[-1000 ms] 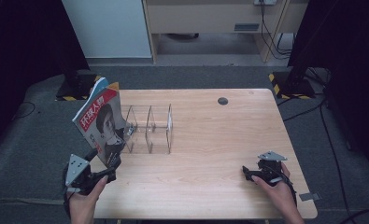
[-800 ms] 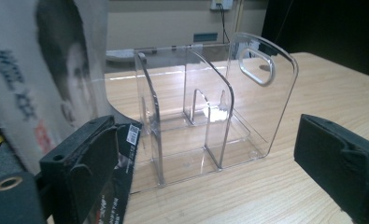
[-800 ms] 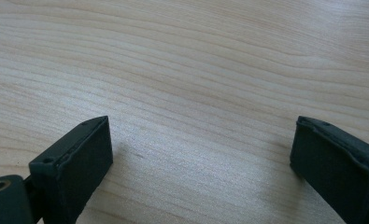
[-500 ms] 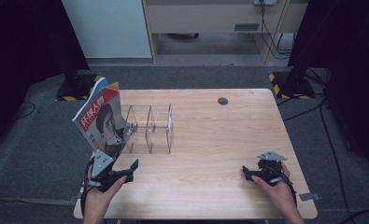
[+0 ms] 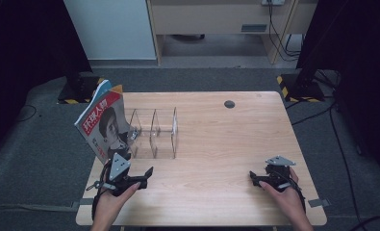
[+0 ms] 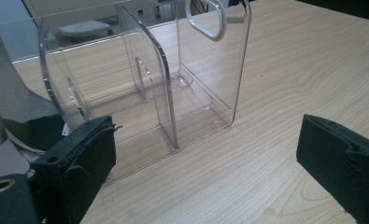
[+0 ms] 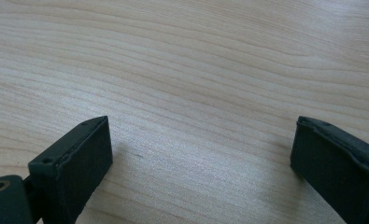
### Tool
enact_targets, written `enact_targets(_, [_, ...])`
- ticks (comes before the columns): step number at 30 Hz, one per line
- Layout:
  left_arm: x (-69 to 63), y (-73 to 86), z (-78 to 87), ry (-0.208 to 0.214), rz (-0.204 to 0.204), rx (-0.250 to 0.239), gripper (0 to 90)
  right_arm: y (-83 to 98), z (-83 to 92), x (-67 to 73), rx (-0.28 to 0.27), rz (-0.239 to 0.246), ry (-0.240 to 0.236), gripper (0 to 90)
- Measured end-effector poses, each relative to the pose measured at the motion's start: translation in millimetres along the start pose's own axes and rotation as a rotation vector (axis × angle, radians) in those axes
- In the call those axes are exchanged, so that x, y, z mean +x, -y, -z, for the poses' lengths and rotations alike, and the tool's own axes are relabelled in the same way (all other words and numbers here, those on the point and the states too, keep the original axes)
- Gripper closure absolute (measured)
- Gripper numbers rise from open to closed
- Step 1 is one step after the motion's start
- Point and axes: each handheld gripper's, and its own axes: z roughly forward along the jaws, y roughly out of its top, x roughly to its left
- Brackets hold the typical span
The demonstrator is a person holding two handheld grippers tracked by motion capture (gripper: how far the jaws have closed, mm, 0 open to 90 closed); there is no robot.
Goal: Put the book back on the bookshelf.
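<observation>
Near the tabletop's front-left corner, left tongs [image 5: 146, 174] hover released, empty, just in front of the rack [image 5: 154, 132]; magazine [image 5: 103, 125] stands in its leftmost slot. Right tongs [image 5: 256, 179] rest released at front right. Placing step looks done; next: w/draw or fetch another item.

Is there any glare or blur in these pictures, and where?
High view: dim surroundings, evenly lit light wooden table, sharp. Left gripper view: bright highlights on the clear plastic divider rack, close black jaws slightly soft. Right gripper view: soft shadows beside the jaws, no glare.
</observation>
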Motion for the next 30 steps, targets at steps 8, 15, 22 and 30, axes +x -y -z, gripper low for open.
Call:
enact_targets(8, [-7.8,1.6,-19.0,0.040,-0.042,0.073,4.0,0.0,0.0,0.0,0.000,0.000,0.000,5.9])
enact_targets(15, [-11.9,1.5,-26.2,0.068,-0.055,0.099,4.0,0.0,0.0,0.0,0.000,0.000,0.000,5.9])
enact_targets(22, [-18.9,4.7,-39.0,0.103,-0.071,0.181,4.8,0.0,0.1,0.1,0.001,-0.001,0.000,5.8])
enact_targets(30, [-29.4,4.3,-49.2,0.142,-0.079,0.217,4.7,0.0,0.0,0.0,0.000,0.000,0.000,5.8])
